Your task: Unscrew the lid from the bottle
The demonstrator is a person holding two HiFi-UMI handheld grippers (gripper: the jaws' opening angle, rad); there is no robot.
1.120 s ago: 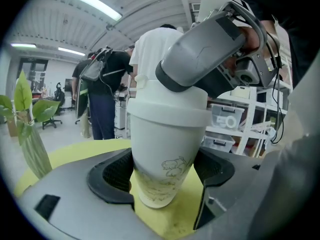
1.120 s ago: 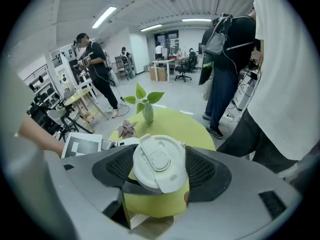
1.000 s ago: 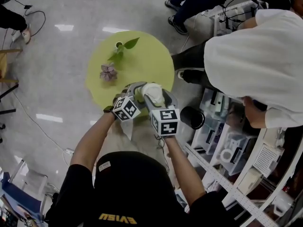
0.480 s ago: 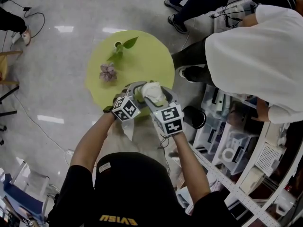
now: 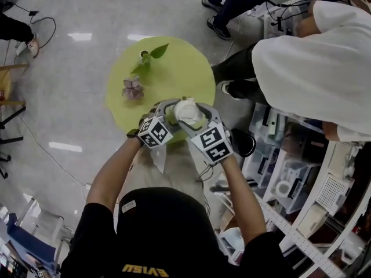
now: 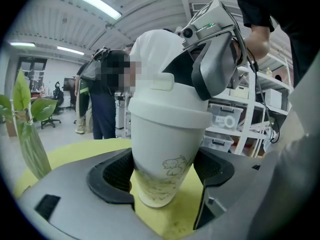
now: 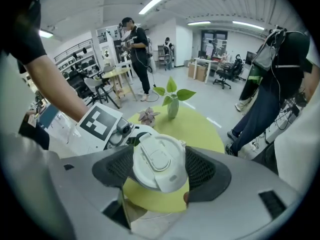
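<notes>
Clamping lid (image 7: 157, 161) (bottle (image 6: 160, 159) near table (image 5: 179, 68) edge)

Round green table (image 5: 181, 74), leafy vase (image 5: 145, 56), purple flower (image 5: 133, 88)

Plainly an open lab: white shelving (image 6: 248, 115) of plastic bins (image 6: 225, 118) at right, far desks (image 7: 204, 64), office chairs (image 7: 226, 75), strip lights (image 7: 152, 4) overhead.

Black cap (image 5: 159, 225), black short-sleeved tee (image 5: 93, 239), yellow lettering (image 5: 144, 268)
</notes>
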